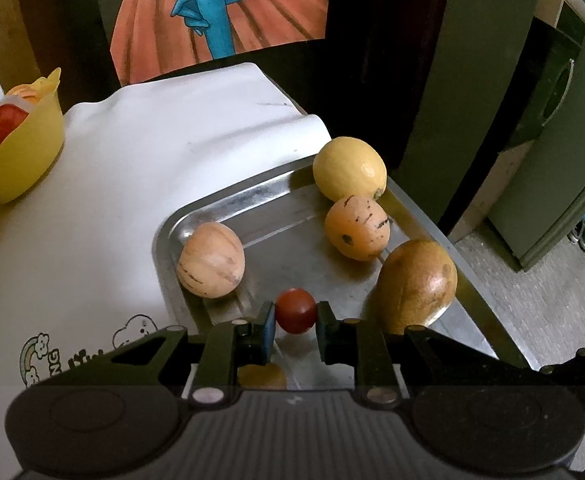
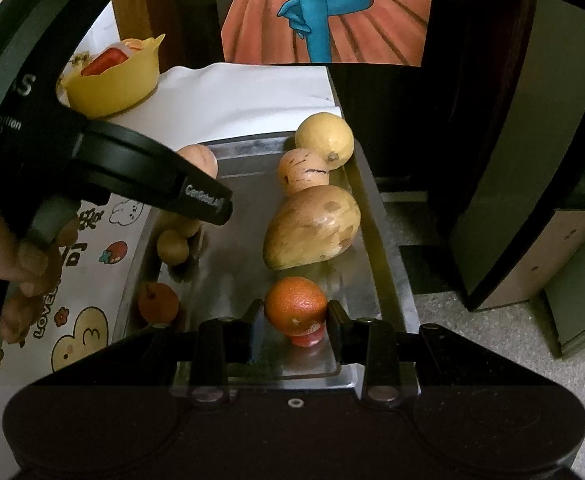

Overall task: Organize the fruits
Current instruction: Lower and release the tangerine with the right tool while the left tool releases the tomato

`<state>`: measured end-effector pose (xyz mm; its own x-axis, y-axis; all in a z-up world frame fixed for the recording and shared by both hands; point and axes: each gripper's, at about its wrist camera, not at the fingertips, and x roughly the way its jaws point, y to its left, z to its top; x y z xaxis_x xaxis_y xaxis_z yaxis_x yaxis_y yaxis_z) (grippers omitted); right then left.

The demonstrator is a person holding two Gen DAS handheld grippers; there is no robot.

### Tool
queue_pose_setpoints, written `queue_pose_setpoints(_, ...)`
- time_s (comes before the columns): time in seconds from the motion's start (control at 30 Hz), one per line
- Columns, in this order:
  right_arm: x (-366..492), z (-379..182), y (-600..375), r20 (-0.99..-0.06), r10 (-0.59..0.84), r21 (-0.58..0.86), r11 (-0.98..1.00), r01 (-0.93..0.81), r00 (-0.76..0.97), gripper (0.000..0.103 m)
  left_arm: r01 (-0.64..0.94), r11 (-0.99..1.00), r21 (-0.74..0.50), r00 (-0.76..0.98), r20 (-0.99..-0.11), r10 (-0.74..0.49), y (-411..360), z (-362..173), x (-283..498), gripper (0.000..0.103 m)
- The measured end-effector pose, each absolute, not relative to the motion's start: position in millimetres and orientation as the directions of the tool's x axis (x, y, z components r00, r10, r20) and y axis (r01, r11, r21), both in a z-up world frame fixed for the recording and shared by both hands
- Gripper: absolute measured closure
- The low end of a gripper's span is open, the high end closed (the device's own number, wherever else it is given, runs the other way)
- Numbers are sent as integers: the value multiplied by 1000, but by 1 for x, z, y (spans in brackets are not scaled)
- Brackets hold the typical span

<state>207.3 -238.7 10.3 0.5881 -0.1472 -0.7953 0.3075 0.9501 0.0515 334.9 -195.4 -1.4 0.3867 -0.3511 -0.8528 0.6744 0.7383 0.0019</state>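
**Grippers clamped on fruit over a metal tray**

Left gripper [image 1: 295,312] clamped on a small red fruit [image 1: 295,310], held just above the near part of the metal tray [image 1: 228,204]. Right gripper [image 2: 295,316] clamped on an orange [image 2: 296,305], low over the tray's near end, with something red [image 2: 307,338] just beneath it.

Farther along the tray's right side: a brown mango [image 1: 416,284], then a speckled peach-coloured fruit [image 1: 357,227], then a yellow lemon [image 1: 349,169] at the far corner. Opposite, at the left rim, a striped pale fruit [image 1: 211,260].

Seen from the right wrist, blocked in part by the left gripper's black body and the hand [image 2: 20,256] holding it: two small brown fruits [image 2: 172,246] and a small orange one [image 2: 158,302] along the left rim.

Beyond, on the white cloth [image 1: 164,136], well apart from the tray, a yellow bowl [image 1: 20,152] with food inside.
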Motion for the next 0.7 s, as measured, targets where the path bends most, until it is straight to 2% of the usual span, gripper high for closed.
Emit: queue_pose_setpoints(0.7,212,8,-243,-800,-143,52,951,304,583,67,672,740,14,372,-871,-321,-198,-9,331,79)
